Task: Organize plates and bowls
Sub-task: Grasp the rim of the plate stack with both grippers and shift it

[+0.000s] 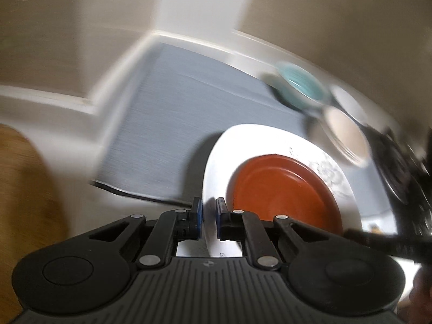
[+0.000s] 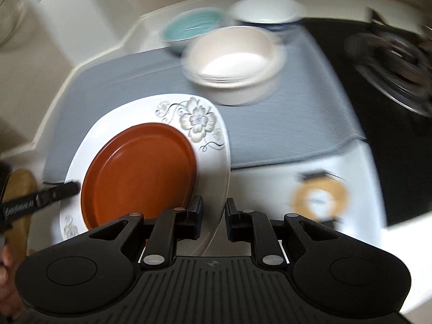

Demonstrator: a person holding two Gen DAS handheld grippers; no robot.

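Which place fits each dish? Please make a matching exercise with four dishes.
Dishes:
1. orange plate
2. white flowered plate
3. teal bowl
4. plain white bowl

Places:
A. gripped at its rim by both grippers' fingers
B. far edge of the grey mat, left
C. lying on the flowered plate
D. on the mat, just beyond the plates

Pairs: 1-C, 2-A, 3-B, 4-D

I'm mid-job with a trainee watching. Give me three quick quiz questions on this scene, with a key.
1. True or false: the brown plate lies on the white flowered plate.
2. How many bowls stand at the far end of the grey mat?
3. What do the left gripper and right gripper both straddle: A) a bowl, B) the white plate's rim, C) the mat?

Key: 1 true; 2 three: teal bowl, cream bowl, white bowl; 3 B.
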